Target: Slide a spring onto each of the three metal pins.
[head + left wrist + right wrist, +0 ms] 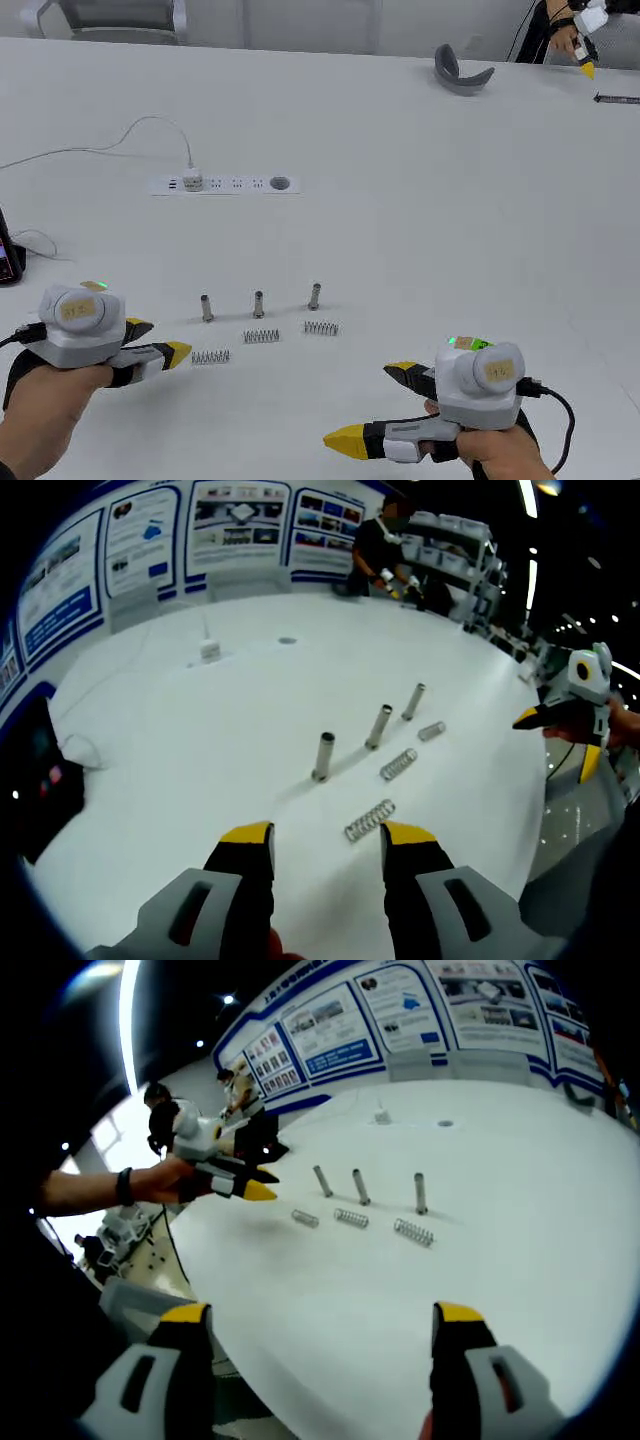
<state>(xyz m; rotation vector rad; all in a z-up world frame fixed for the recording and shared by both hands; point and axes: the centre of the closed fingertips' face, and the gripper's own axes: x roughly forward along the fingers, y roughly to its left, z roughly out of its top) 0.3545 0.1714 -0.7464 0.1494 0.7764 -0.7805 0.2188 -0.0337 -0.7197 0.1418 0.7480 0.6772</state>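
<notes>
pins [258, 304]: all three bare — nothing done.
springs [261, 336]: loose, nearest just ahead of my left gripper [166, 338].
jaws: left spread, right gripper [365, 405] wider — both empty.

At the near left, the left hand [45, 408] wraps the handle of the left gripper [162, 338], which lies roughly level and points right. Its yellow-tipped jaws are parted by a moderate gap and hold nothing. At the near right, the right hand [500, 450] grips the right gripper [365, 403] from below; it points left toward the other, its jaws spread wide, one tip nearer the person and one farther, nothing between them. The two grippers face each other, well apart. In the right gripper view the left forearm [80, 1192] reaches in level, a dark band [123, 1186] around its wrist.
</notes>
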